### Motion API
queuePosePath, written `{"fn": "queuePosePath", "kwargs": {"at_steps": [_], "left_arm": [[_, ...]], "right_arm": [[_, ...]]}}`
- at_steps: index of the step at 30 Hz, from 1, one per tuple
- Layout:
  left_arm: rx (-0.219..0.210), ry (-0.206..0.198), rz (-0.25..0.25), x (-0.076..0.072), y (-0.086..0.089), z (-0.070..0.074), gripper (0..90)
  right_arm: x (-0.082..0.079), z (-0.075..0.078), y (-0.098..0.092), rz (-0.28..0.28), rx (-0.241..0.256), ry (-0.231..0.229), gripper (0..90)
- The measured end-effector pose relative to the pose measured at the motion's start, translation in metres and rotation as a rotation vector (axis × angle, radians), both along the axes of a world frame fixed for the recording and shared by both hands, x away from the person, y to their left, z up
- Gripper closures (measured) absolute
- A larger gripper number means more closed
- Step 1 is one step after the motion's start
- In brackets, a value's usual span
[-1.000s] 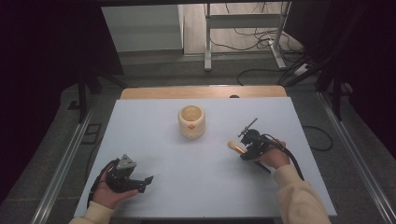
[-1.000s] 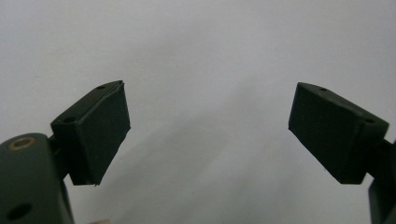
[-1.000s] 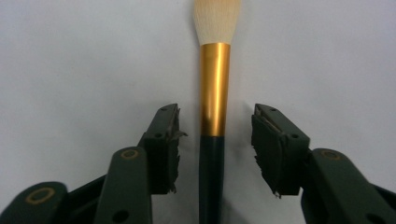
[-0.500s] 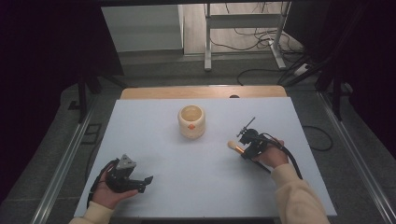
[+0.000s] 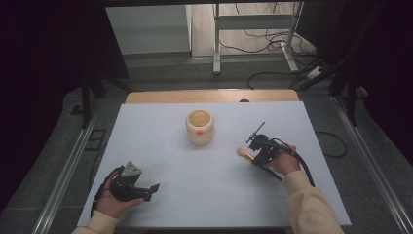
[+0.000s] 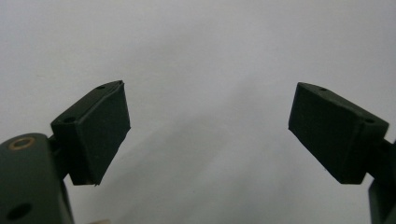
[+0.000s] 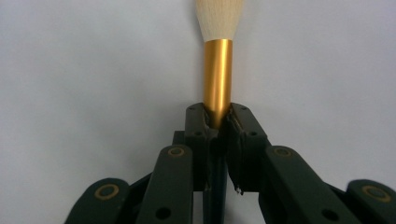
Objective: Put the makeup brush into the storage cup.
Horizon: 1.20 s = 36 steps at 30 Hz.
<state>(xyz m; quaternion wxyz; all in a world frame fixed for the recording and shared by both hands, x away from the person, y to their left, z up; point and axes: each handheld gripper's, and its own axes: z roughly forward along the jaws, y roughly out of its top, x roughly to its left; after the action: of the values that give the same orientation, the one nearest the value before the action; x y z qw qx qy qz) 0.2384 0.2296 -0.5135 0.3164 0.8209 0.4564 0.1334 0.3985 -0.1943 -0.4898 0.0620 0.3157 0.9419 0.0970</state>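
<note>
Only cup (image 5: 199,126) mid-table blocks passage btwn grippers.

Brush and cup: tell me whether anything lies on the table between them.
Nothing visible does. The right tongs are shut on the brush, and bare white table runs from its pale tip to the cup.

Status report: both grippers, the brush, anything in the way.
Left gripper open, empty. Right gripper shut on gold-ferruled, cream-bristled brush, low over white table. Cream round cup apart, path unobstructed.
</note>
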Motion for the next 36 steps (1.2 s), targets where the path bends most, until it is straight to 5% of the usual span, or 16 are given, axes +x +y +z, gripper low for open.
{"fn": "queuePosePath", "kwargs": {"at_steps": [22,36], "left_arm": [[0.001,0.0,0.001,0.0,0.0,0.0,13.6],[0.001,0.0,0.002,0.0,0.0,0.0,13.6]], "right_arm": [[-0.012,0.048,-0.015,0.004,0.137,-0.123,80.1],[-0.017,0.058,-0.02,-0.005,0.234,-0.148,80.0]]}}
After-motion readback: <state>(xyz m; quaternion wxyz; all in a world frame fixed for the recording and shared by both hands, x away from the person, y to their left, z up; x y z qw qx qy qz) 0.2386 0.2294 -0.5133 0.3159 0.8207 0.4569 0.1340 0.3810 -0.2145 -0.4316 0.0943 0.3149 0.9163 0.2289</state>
